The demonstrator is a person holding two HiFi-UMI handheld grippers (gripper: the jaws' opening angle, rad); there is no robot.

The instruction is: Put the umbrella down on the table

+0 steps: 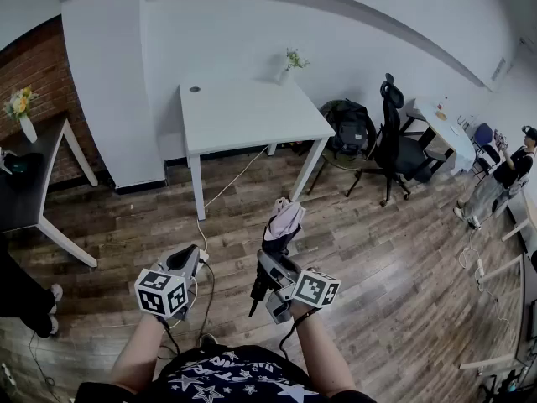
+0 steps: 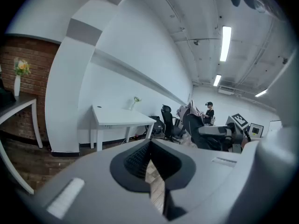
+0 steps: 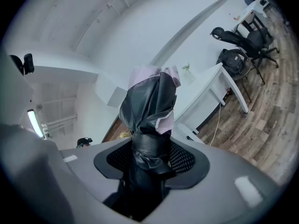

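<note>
Closest to me, my two forearms are reaching out over a wooden floor (image 1: pixel 377 250), each hand carrying a tool with a square-marker cube. My left tool (image 2: pixel 149 160) is hanging empty, its two pads pressed together at the tips with nothing between them and only a sliver of floor showing below.

My right tool (image 3: pixel 149 157) is pinching a folded umbrella (image 3: pixel 149 106) around its strapped middle. The jaws are standing wide because the bundle is thick. The umbrella is black with pale pink edges. Its wrapped canopy is pointing forward and slightly up, away from me, and its dark handle end is sticking out behind the tool towards my body. It is in the air in front of my chest, touching nothing but the pads.

Farther ahead, well apart from the umbrella, a white counter (image 1: pixel 243 112) is standing against a white wall. Its top is bare apart from a small vase with a green sprig (image 1: pixel 289 61) at the far right corner. A black office chair (image 1: pixel 390 137) and a dark backpack (image 1: pixel 348 128) are sitting to its right, and a dark side table (image 1: pixel 33 183) is to its left.

I judge the task as barely begun: the umbrella is gripped and carried. Walking up to the counter, lowering the umbrella onto it and opening the right tool are all left to do.
</note>
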